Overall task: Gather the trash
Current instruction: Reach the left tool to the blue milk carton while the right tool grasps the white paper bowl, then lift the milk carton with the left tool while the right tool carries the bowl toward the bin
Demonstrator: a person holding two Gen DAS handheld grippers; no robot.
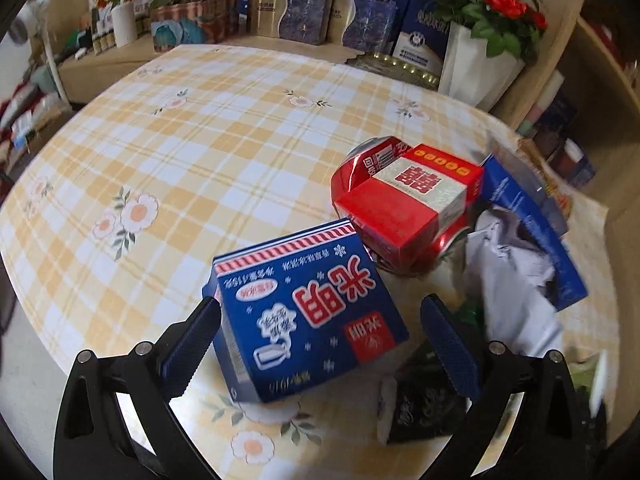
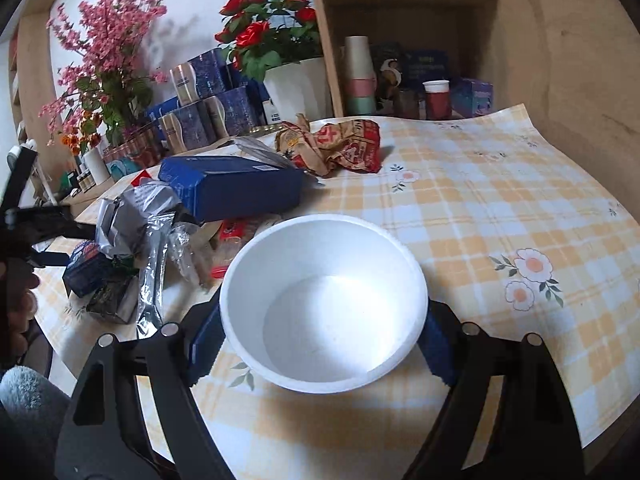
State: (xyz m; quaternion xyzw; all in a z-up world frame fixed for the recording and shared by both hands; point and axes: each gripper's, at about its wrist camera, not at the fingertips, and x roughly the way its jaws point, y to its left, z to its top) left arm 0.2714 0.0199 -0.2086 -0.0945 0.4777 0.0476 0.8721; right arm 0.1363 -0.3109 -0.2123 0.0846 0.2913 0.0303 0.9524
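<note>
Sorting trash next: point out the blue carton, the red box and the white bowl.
blue carton (image 1: pixel 308 312), left wrist view, printed top face.
red box (image 1: pixel 404 204), left wrist view, top face.
white bowl (image 2: pixel 324 300), right wrist view, inner floor.

We see open yellow-checked tablecloth (image 1: pixel 192 152) to the left of the blue printed carton (image 1: pixel 308 312), while the red gift box (image 1: pixel 404 204), crushed red can (image 1: pixel 360 168) and crumpled white paper (image 1: pixel 508 264) crowd its right side.

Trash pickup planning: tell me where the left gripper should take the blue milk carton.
Grip the blue milk carton across its two long side faces, coming down from above. It lies flat and tilted between the open left gripper fingers, and those flat, parallel sides probably offer the steadiest hold.
</note>
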